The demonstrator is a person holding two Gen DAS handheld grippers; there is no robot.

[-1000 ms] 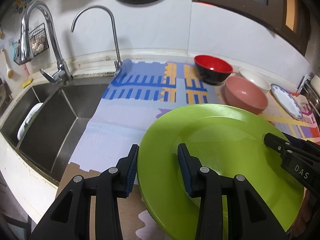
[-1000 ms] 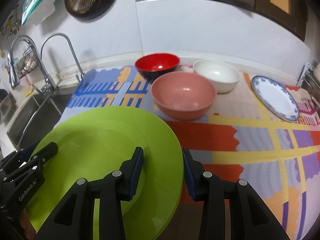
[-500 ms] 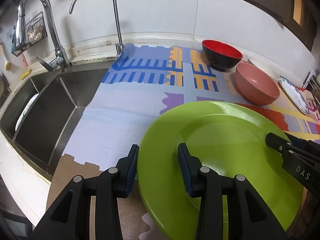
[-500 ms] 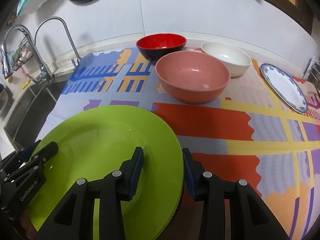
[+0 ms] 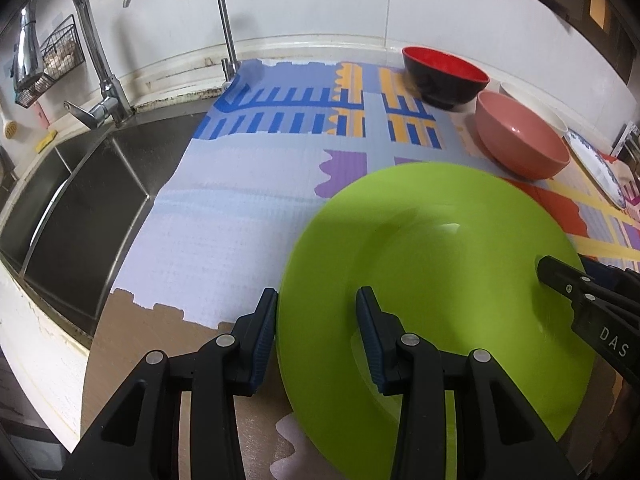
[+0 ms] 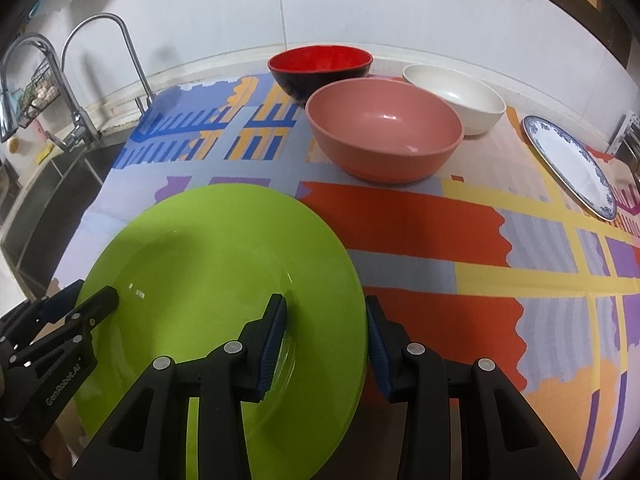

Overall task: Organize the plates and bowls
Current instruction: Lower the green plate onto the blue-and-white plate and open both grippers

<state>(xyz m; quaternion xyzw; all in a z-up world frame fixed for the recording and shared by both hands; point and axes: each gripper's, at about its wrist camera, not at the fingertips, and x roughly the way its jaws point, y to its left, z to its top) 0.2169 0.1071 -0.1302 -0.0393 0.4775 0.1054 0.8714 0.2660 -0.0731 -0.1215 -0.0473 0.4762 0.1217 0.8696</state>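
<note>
- Left gripper [image 5: 316, 320]: lower centre of the left wrist view, jaws clenched on the left rim of the green plate [image 5: 432, 280], one pad under the edge, one on the inner face.
- Right gripper [image 6: 326, 326]: lower centre of the right wrist view, grasping the same plate at its opposite, right rim.
- Green plate: carried between both grippers, tilted, over the patterned mat [image 6: 400, 216]; whether its underside touches the mat cannot be told.
- Remaining ware: pink bowl [image 6: 384, 136], red bowl [image 6: 320, 66] and white bowl [image 6: 456, 100] clustered at upper centre; blue-rimmed plate [image 6: 568, 164] at the right edge.
- Sink [image 5: 80, 200]: left of the mat, well apart from the plate.
- Technique, as a judgement: keep both grips equal and level the plate, set it flat on bare mat short of the pink bowl, and release both sides together only once it rests.
</note>
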